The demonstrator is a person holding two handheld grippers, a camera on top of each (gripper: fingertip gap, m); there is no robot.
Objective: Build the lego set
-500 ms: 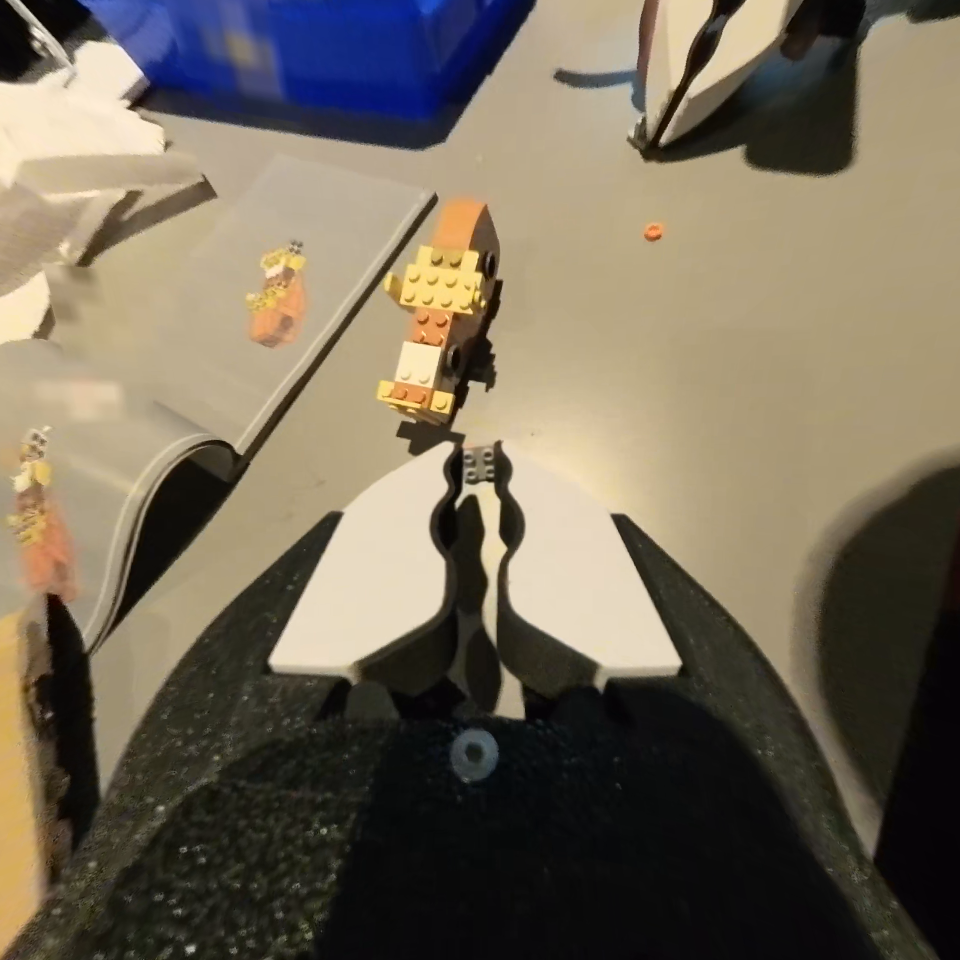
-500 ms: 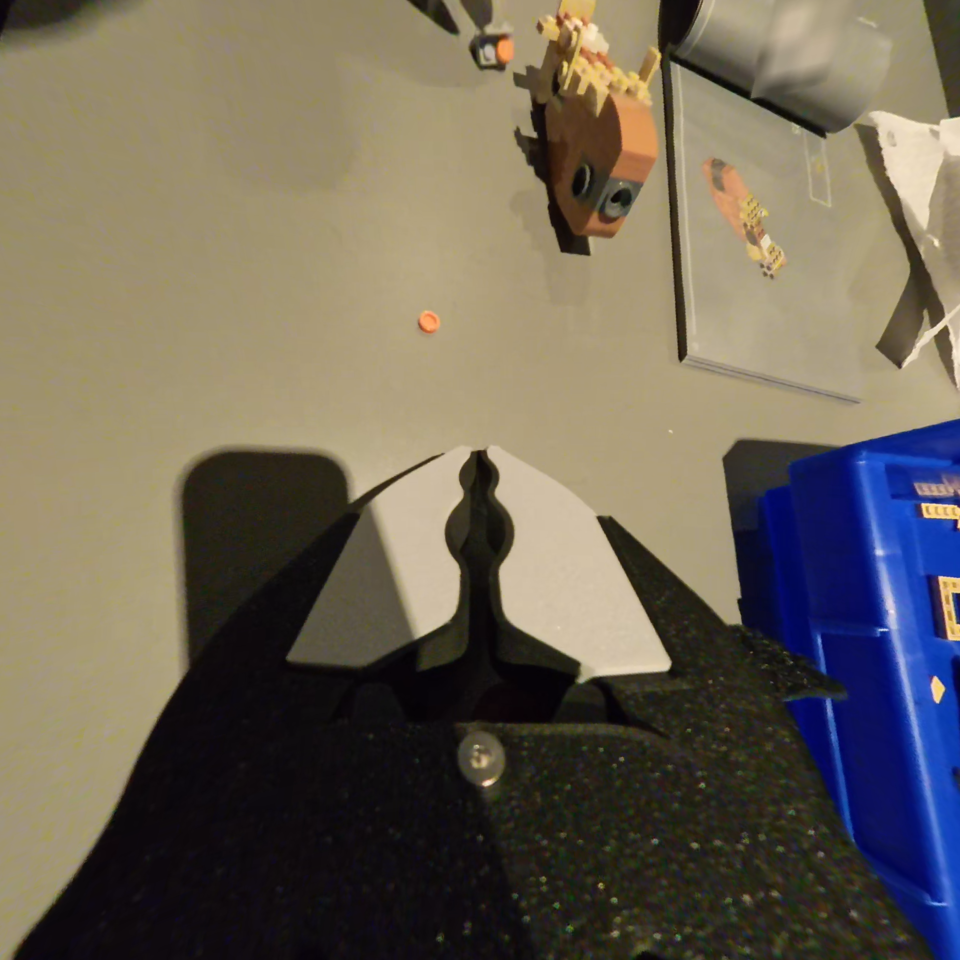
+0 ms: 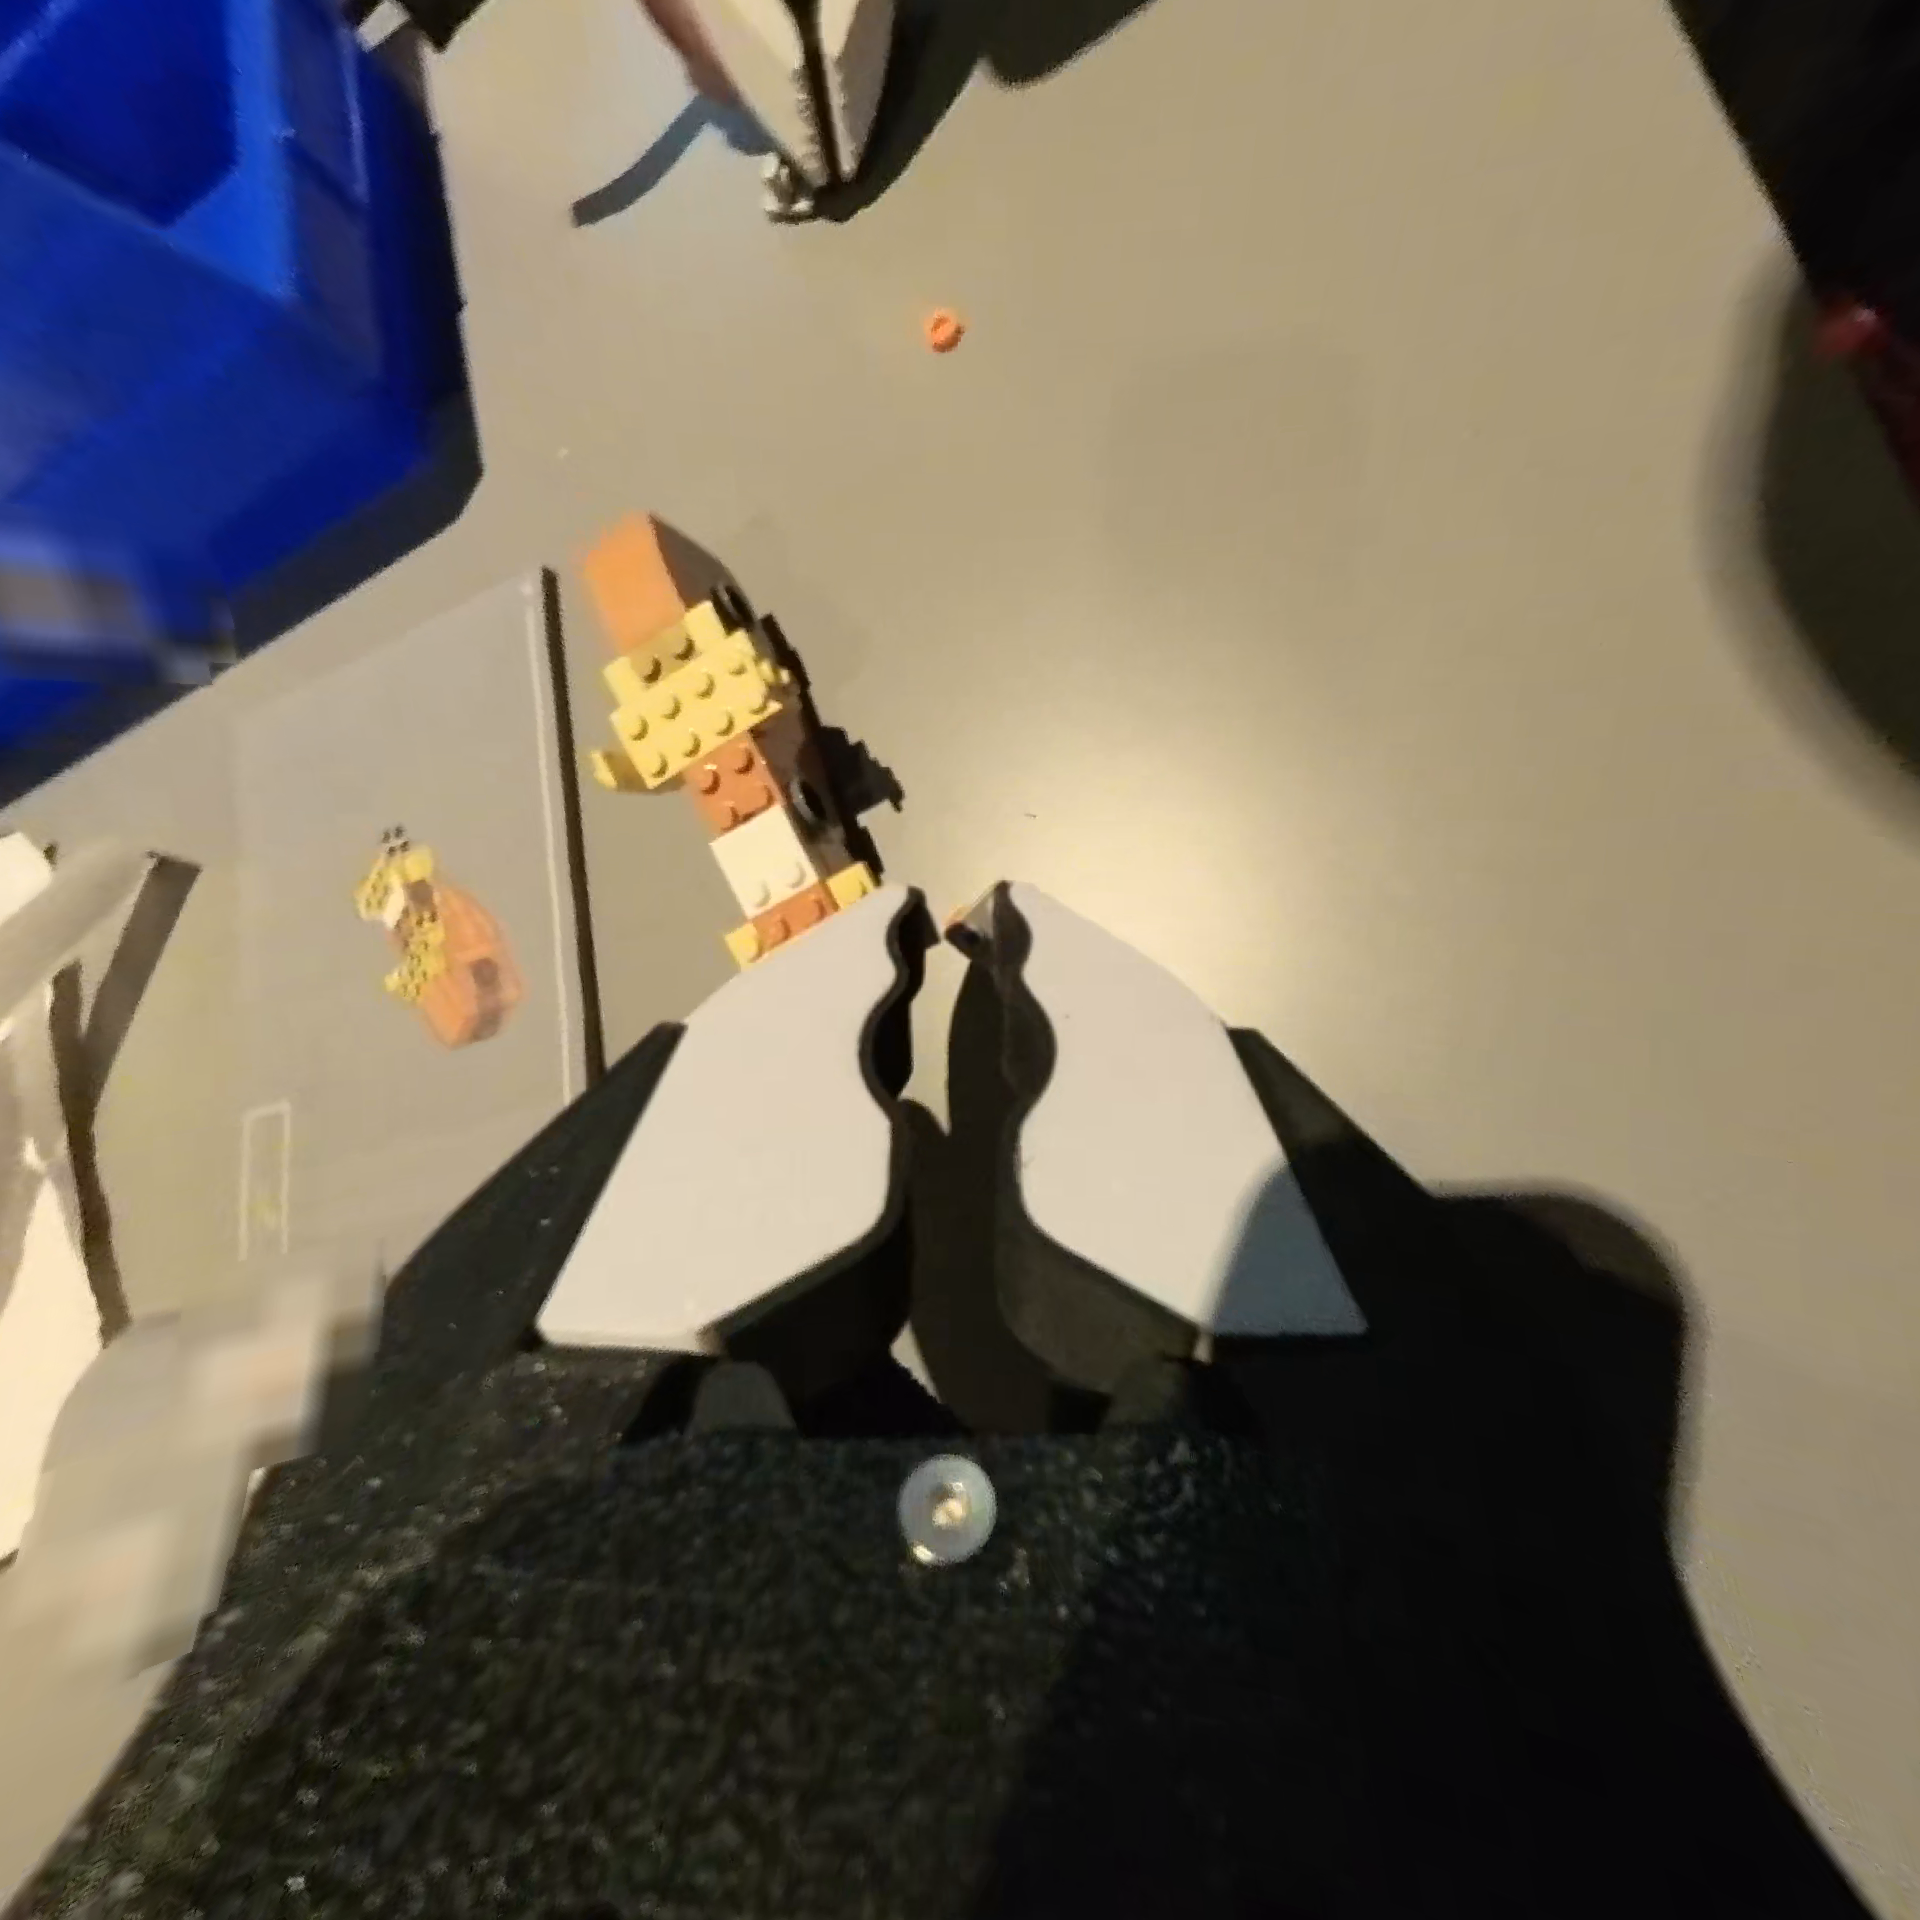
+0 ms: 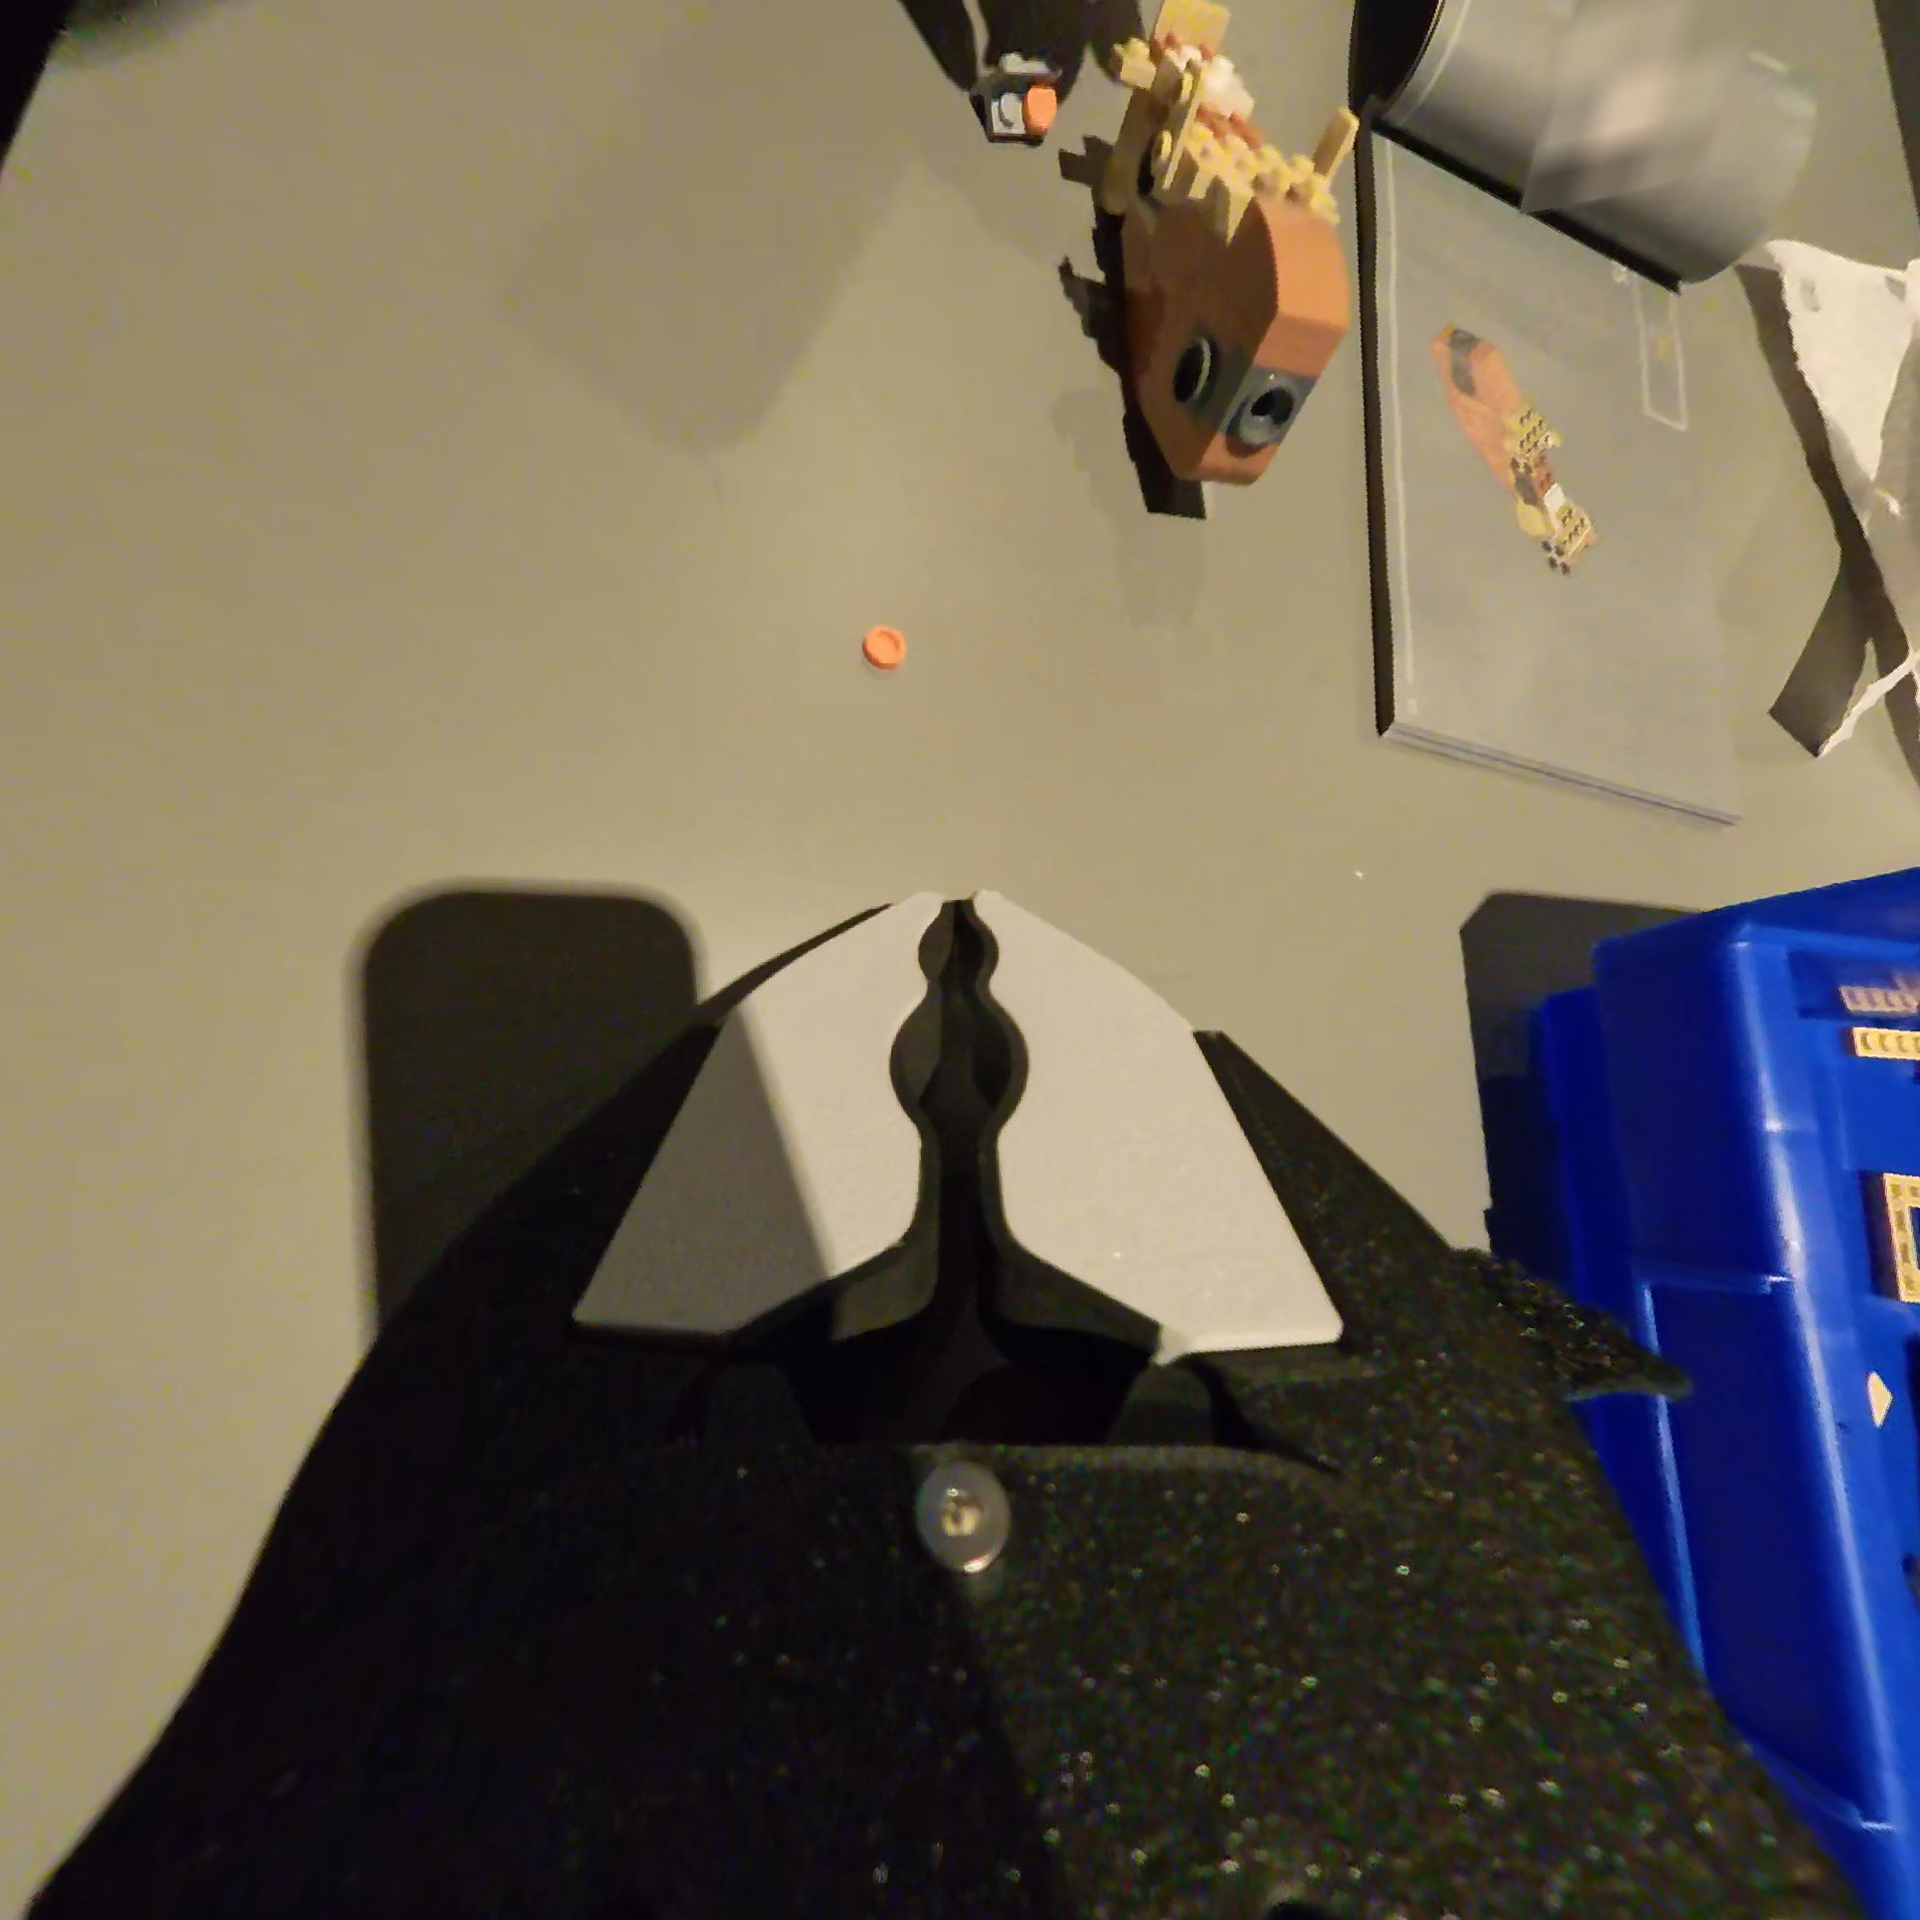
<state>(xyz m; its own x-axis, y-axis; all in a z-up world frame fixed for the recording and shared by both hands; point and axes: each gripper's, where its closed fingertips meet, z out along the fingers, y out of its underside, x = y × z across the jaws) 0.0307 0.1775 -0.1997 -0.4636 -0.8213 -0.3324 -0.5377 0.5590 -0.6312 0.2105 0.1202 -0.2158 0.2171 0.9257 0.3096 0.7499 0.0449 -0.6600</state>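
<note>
A half-built lego model [image 3: 717,727] of brown, yellow and white bricks lies on the grey table; it also shows in the right wrist view [image 4: 1226,301]. My left gripper [image 3: 940,914] is shut on a small grey piece [image 3: 964,928] with an orange stud. It holds this just right of the model's near end. The right wrist view shows that piece [image 4: 1016,107] at the top, beside the model. My right gripper [image 4: 961,902] is shut and empty above bare table. A loose round orange stud [image 4: 884,647] lies ahead of it and also shows in the left wrist view [image 3: 943,329].
An open instruction booklet [image 3: 395,935] lies left of the model; it also shows in the right wrist view [image 4: 1558,520]. A blue parts bin [image 4: 1745,1247] stands right of my right gripper and shows far left in the left wrist view [image 3: 187,312]. Crumpled white wrapping [image 4: 1849,343] lies beyond the booklet. The left gripper's tips are roughly 20 cm from the right gripper's.
My left gripper has swung and moved in, so its tips with the small piece now sit right beside the model's near end. My right gripper has hardly moved.
</note>
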